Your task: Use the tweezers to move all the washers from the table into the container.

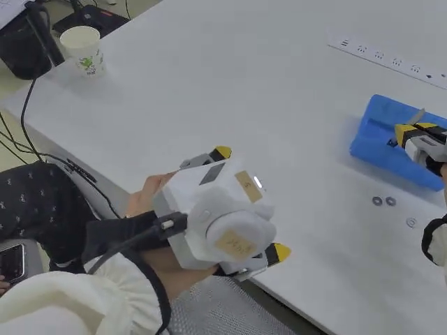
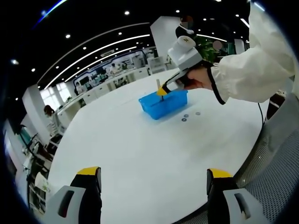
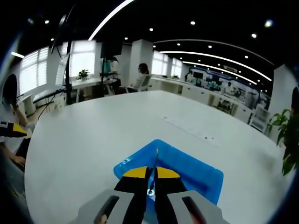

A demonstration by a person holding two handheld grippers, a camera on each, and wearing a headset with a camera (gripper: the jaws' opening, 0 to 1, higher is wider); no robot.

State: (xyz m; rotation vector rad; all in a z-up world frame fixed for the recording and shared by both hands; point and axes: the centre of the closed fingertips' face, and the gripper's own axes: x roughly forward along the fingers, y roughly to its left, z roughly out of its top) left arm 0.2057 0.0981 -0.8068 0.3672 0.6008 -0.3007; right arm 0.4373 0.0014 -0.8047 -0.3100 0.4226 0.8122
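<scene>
The blue container (image 1: 380, 143) lies on the white table at the right. Above it my right gripper (image 1: 408, 132) is shut on a pair of metal tweezers (image 1: 417, 116), whose tips point down into the container (image 3: 187, 172) between the shut jaws of my right gripper (image 3: 151, 173). Three small washers (image 1: 383, 201) lie on the table just in front of the container, one of them a little apart (image 1: 411, 222). My left gripper (image 1: 250, 202) is open over the table's near edge, holding nothing. Past my open left gripper (image 2: 153, 179), the container (image 2: 163, 103) and washers (image 2: 185, 117) lie far ahead.
A paper cup (image 1: 82, 50) stands at the table's far left corner beside a black bag (image 1: 24, 42) with cables. A white power strip (image 1: 391, 59) lies at the back right. A wide stretch of bare table (image 1: 230, 91) lies between.
</scene>
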